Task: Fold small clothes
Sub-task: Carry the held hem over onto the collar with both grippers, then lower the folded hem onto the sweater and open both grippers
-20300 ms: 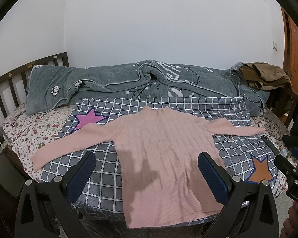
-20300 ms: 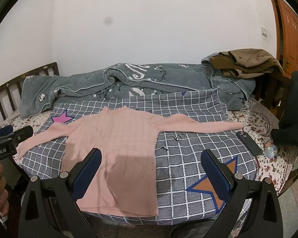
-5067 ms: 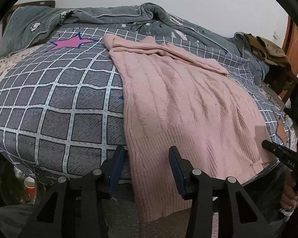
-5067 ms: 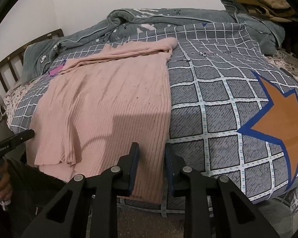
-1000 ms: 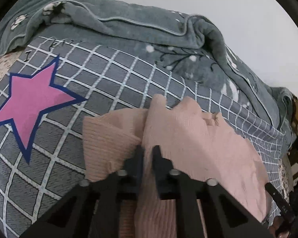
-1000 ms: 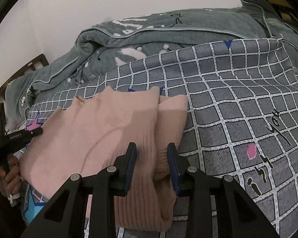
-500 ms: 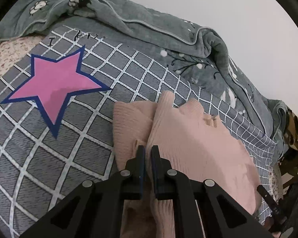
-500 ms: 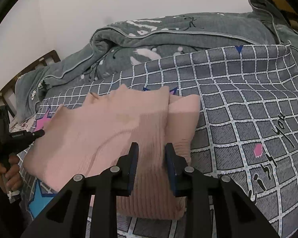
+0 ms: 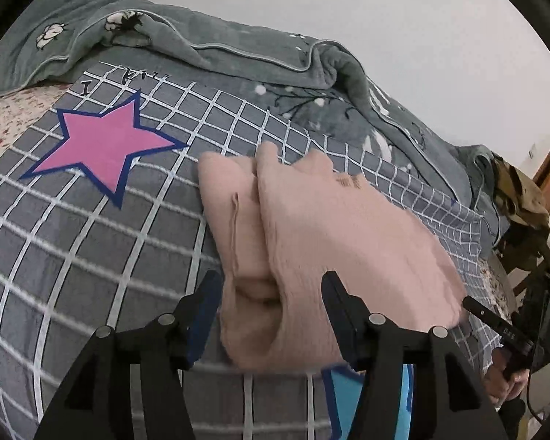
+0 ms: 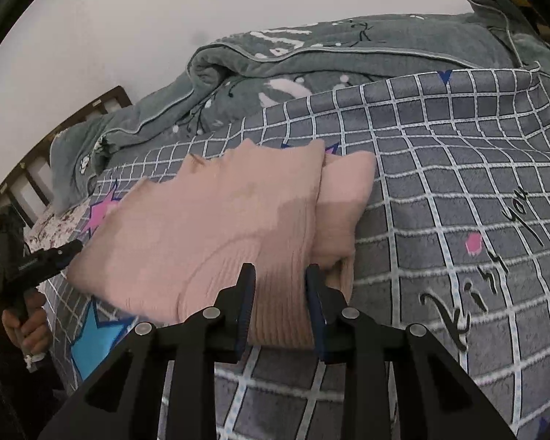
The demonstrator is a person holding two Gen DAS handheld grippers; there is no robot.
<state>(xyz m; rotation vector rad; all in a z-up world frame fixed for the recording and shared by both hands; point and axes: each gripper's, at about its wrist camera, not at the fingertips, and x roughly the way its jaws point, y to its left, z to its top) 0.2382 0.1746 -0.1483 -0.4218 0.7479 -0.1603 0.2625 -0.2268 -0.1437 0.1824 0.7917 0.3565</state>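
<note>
A folded pink sweater (image 9: 333, 242) lies mid-frame on the checked blanket (image 9: 73, 242); grey quilt (image 9: 238, 62) behind. Left gripper (image 9: 271, 293) is spread apart; right gripper (image 10: 279, 293) is narrowly parted around the sweater's hem, contact unclear.

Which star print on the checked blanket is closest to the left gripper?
The blue star, partly hidden under the pink sweater just by the left gripper. The pink star lies far off, fully uncovered.
</note>
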